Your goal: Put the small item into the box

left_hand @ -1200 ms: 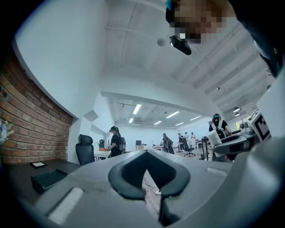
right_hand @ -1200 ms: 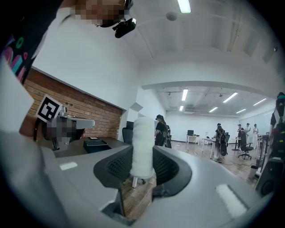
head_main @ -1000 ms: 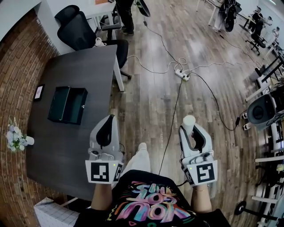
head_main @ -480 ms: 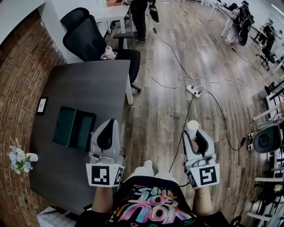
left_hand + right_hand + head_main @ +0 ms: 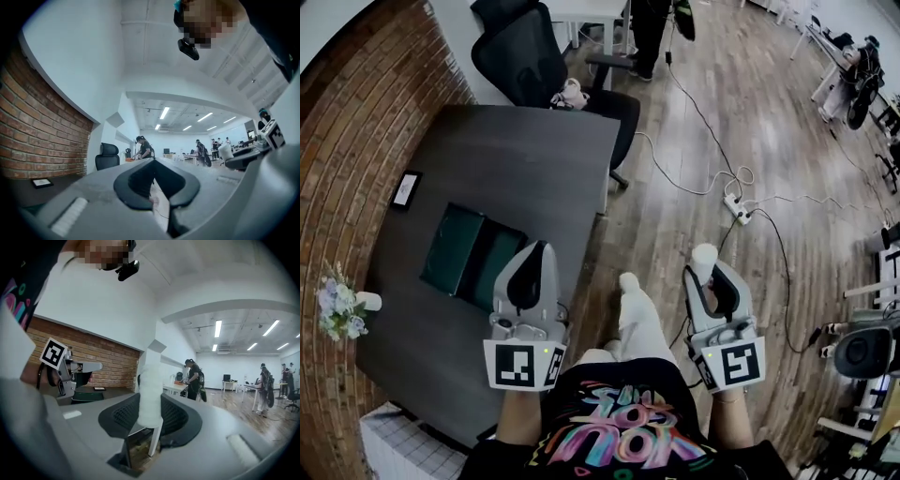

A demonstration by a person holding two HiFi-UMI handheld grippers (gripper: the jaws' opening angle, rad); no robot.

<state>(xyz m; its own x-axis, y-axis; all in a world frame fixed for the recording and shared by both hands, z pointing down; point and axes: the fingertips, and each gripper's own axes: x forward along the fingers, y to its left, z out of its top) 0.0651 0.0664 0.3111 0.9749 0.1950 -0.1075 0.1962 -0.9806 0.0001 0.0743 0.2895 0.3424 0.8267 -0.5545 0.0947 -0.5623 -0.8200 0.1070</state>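
An open dark green box lies on the dark table; in the right gripper view the box shows far off to the left. My left gripper hovers over the table's near right part, just right of the box, its jaws shut with nothing between them. My right gripper hangs over the wooden floor, right of the table. It is shut on a small white cylinder, which stands upright out of the black pads as the white cylinder.
A black office chair stands at the table's far end. A small framed picture and a flower vase sit by the brick wall. A power strip with cables lies on the floor. A person stands far behind.
The table and box have slid right and nearer in the head view, so my left gripper now overlaps the table beside the box. Both grippers keep their pose; the white cylinder stays gripped.
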